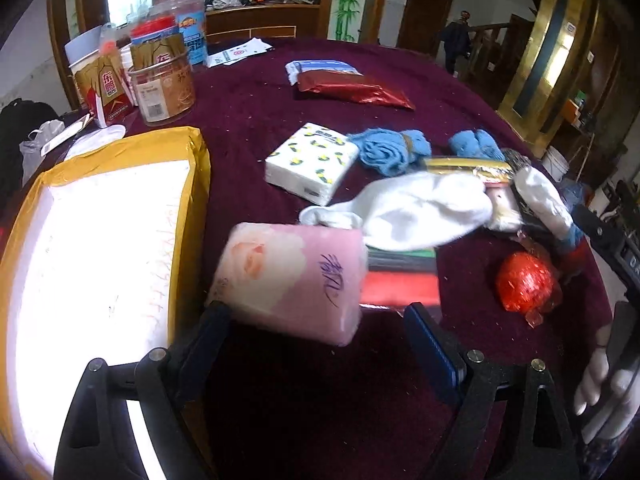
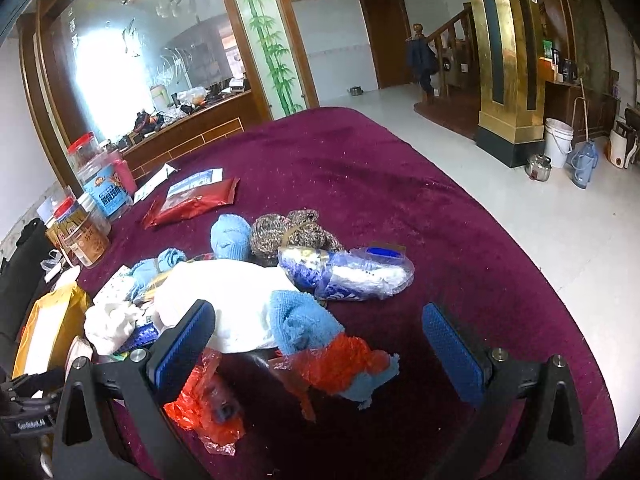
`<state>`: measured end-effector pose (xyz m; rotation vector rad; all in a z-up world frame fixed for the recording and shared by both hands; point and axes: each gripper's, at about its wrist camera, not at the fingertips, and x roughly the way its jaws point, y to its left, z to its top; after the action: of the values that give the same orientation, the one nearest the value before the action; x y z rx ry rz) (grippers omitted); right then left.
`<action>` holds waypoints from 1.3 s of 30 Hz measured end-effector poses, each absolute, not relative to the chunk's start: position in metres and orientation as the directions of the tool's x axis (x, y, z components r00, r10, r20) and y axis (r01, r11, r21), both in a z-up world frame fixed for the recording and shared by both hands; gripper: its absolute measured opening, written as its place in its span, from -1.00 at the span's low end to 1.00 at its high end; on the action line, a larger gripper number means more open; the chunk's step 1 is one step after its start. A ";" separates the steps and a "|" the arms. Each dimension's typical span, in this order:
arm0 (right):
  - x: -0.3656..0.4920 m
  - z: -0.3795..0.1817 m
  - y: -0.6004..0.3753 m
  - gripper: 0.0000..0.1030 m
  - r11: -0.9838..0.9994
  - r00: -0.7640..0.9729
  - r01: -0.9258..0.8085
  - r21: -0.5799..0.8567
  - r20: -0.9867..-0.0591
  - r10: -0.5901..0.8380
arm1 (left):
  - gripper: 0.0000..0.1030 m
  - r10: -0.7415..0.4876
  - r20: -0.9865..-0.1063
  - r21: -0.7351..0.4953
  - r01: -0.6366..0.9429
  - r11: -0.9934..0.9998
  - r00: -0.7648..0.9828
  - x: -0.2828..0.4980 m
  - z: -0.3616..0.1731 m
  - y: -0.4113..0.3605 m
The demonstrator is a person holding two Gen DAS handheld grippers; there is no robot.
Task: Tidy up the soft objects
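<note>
Sorting looks barely begun: on the maroon desk (image 1: 248, 92) socks, tissue packs and wrappers lie jumbled. Left tongs (image 1: 316, 344) stand wide, empty, the pink tissue pack (image 1: 292, 280) lying loose just ahead at twelve o'clock. Right tongs (image 2: 320, 344) are wide too (nothing gripped), hovering over a white sock (image 2: 232, 300) and blue-and-red sock (image 2: 320, 340). At ten o'clock of the left tongs, the yellow envelope (image 1: 100, 216) holds nothing I can see.

Both fisheye views look forward and steeply down, close over the maroon table (image 1: 248, 112). They share the white sock (image 1: 420, 212) pile. The right view faces the stairs (image 2: 448, 36).
</note>
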<state>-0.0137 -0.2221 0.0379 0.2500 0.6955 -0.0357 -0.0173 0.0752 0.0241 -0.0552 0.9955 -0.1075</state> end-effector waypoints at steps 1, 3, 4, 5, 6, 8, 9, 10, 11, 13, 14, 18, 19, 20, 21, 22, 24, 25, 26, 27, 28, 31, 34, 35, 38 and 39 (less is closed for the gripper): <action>-0.013 0.038 -0.223 1.00 0.969 0.767 0.115 0.216 -0.639 0.052 | 0.77 -0.115 -0.834 -0.098 0.060 0.993 0.539 -0.016 0.024 0.077; -0.014 0.038 -0.223 1.00 0.969 0.767 0.118 0.219 -0.639 0.051 | 0.77 -0.096 -0.840 -0.085 0.045 0.995 0.534 -0.013 0.023 0.079; -0.013 0.038 -0.223 1.00 0.969 0.767 0.118 0.216 -0.640 0.049 | 0.77 -0.089 -0.841 -0.080 0.039 0.996 0.533 -0.012 0.023 0.081; -0.012 0.038 -0.222 1.00 0.969 0.765 0.119 0.216 -0.642 0.050 | 0.77 -0.084 -0.841 -0.076 0.037 0.996 0.534 -0.012 0.023 0.081; -0.012 0.037 -0.222 1.00 0.969 0.763 0.119 0.215 -0.645 0.050 | 0.77 -0.085 -0.842 -0.073 0.043 0.996 0.532 -0.012 0.023 0.081; -0.011 0.036 -0.221 1.00 0.970 0.760 0.118 0.215 -0.648 0.051 | 0.77 -0.132 -0.851 -0.106 0.078 0.991 0.509 -0.012 0.022 0.077; -0.011 0.036 -0.220 1.00 0.969 0.759 0.118 0.215 -0.649 0.052 | 0.76 -0.232 -0.848 -0.195 0.127 0.972 0.476 -0.013 0.022 0.075; -0.011 0.036 -0.221 1.00 0.969 0.759 0.119 0.217 -0.649 0.052 | 0.76 -0.316 -0.834 -0.264 0.175 0.948 0.452 -0.015 0.024 0.073; -0.011 0.036 -0.222 1.00 0.969 0.759 0.119 0.217 -0.649 0.052 | 0.76 -0.383 -0.806 -0.300 0.246 0.921 0.452 -0.023 0.032 0.068; -0.010 0.035 -0.222 1.00 0.968 0.755 0.120 0.221 -0.654 0.056 | 0.79 -0.512 -0.756 -0.385 0.355 0.852 0.409 -0.035 0.045 0.064; -0.009 0.034 -0.222 1.00 0.968 0.751 0.120 0.222 -0.657 0.058 | 0.79 -0.547 -0.733 -0.397 0.398 0.827 0.404 -0.042 0.054 0.062; -0.008 0.034 -0.222 1.00 0.968 0.747 0.118 0.221 -0.662 0.060 | 0.83 -0.408 -0.759 -0.192 0.424 0.885 0.508 -0.047 0.077 0.059; -0.007 0.034 -0.222 0.99 0.968 0.747 0.119 0.219 -0.662 0.058 | 0.83 -0.379 -0.768 -0.183 0.391 0.902 0.516 -0.038 0.075 0.063; -0.008 0.034 -0.222 1.00 0.968 0.747 0.120 0.219 -0.662 0.057 | 0.83 -0.363 -0.774 -0.187 0.360 0.914 0.519 -0.029 0.073 0.067; -0.007 0.033 -0.221 0.99 0.969 0.746 0.121 0.216 -0.664 0.055 | 0.83 -0.353 -0.779 -0.203 0.324 0.924 0.519 -0.013 0.070 0.072; -0.007 0.032 -0.221 1.00 0.969 0.743 0.124 0.212 -0.667 0.051 | 0.83 -0.355 -0.781 -0.225 0.299 0.927 0.514 -0.001 0.066 0.075; -0.006 0.030 -0.221 0.99 0.971 0.739 0.124 0.207 -0.672 0.049 | 0.83 -0.377 -0.786 -0.276 0.267 0.923 0.490 0.020 0.056 0.079; -0.005 0.030 -0.220 0.99 0.971 0.736 0.124 0.203 -0.675 0.047 | 0.83 -0.406 -0.787 -0.318 0.259 0.912 0.465 0.032 0.049 0.080; -0.004 0.029 -0.219 0.99 0.972 0.733 0.123 0.201 -0.679 0.047 | 0.83 -0.423 -0.791 -0.344 0.252 0.905 0.441 0.038 0.043 0.077; -0.004 0.028 -0.219 0.99 0.972 0.731 0.122 0.200 -0.681 0.049 | 0.83 -0.431 -0.799 -0.367 0.229 0.902 0.419 0.044 0.035 0.077; -0.003 0.028 -0.218 0.99 0.972 0.729 0.121 0.201 -0.683 0.051 | 0.83 -0.432 -0.798 -0.376 0.213 0.902 0.420 0.048 0.033 0.079; -0.003 0.028 -0.218 0.99 0.972 0.726 0.117 0.205 -0.685 0.057 | 0.85 -0.460 -0.811 -0.402 0.227 0.887 0.362 0.043 0.036 0.082; -0.003 0.027 -0.219 0.99 0.970 0.722 0.115 0.212 -0.688 0.065 | 0.86 -0.430 -0.870 -0.359 0.286 0.888 0.243 0.025 0.037 0.078; -0.004 0.027 -0.219 0.99 0.970 0.723 0.115 0.215 -0.688 0.067 | 0.86 -0.415 -0.883 -0.344 0.301 0.890 0.220 0.018 0.039 0.077; -0.004 0.027 -0.220 0.99 0.970 0.721 0.115 0.216 -0.689 0.068 | 0.86 -0.377 -0.910 -0.318 0.296 0.901 0.171 -0.006 0.038 0.082; -0.004 0.027 -0.221 0.99 0.969 0.720 0.115 0.217 -0.690 0.069 | 0.86 -0.383 -0.910 -0.327 0.290 0.899 0.161 -0.013 0.037 0.086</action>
<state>-0.0038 -0.2206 0.0274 0.2526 0.7681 -0.0259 -0.0135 0.0860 0.0373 -0.0829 1.3246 -0.4811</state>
